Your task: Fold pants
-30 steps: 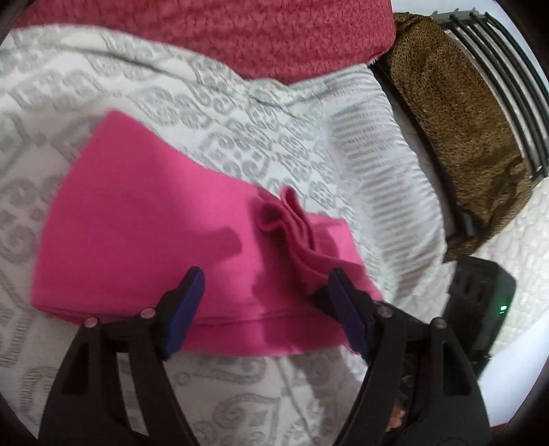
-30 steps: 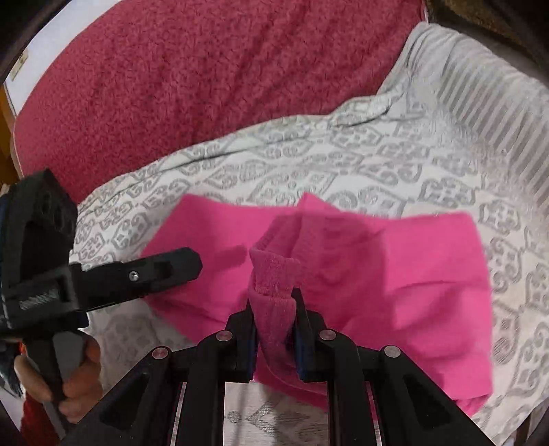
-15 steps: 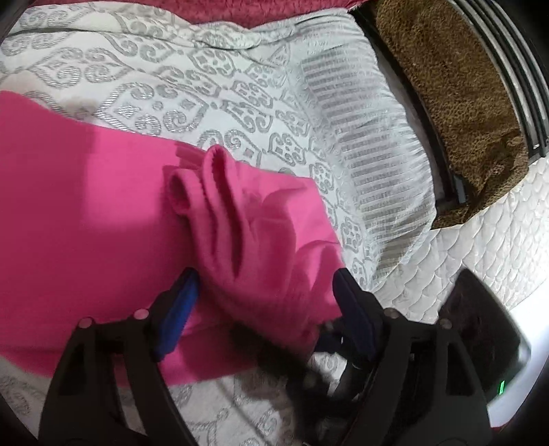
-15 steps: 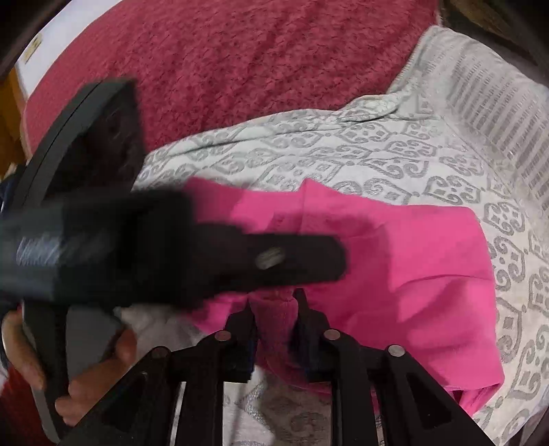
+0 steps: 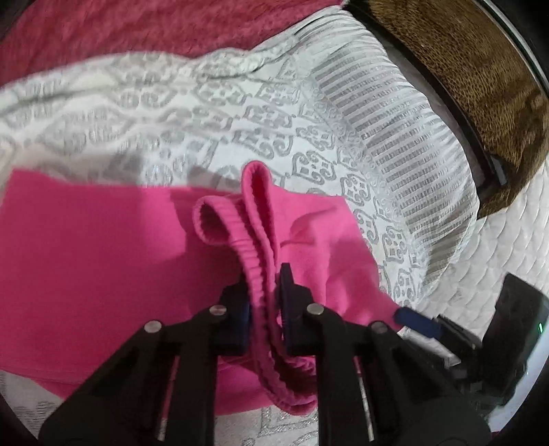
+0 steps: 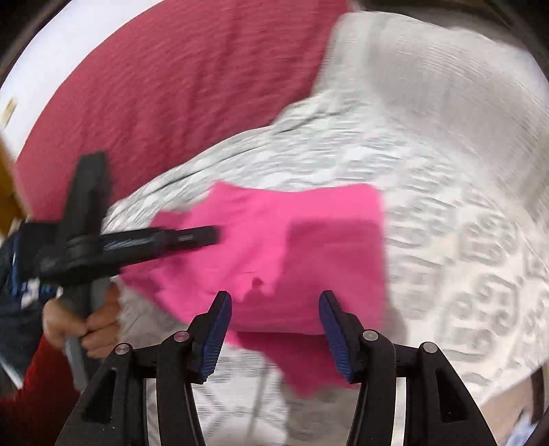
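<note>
- Left wrist view: the left gripper [image 5: 263, 295] is clamped on the ribbed elastic waistband [image 5: 255, 274] of the pink pants [image 5: 96, 260], the band pinched into an upright ridge between the two dark pads.
- Beyond the pinch the waistband curls into two open loops, and the rest of the pants lies spread to the left on the white patterned bedspread [image 5: 212, 113].
- A dark red blanket [image 5: 137, 31] runs along the top of this view; a brown speckled cushion [image 5: 480, 79] sits against a black frame at the upper right.
- At the lower right edge a blue pad and black parts of the right gripper [image 5: 417, 322] show — just beside the corner of the pants, with a black device [image 5: 514, 329] bearing a green light behind.
- Right wrist view: the right gripper [image 6: 274, 326] stands wide open, its blue-lined pads [image 6: 214, 332] apart and holding nothing, above the near edge of the pants [image 6: 308, 233].
- The picture is blurred. The pants lie flat on the bedspread [image 6: 463, 257], with the red blanket [image 6: 178, 75] behind.
- At the left the person's hand [image 6: 85, 326] grips the handle of the left gripper [image 6: 202, 236], whose tip reaches over the left part of the pants — its jaw state cannot be told from here.
</note>
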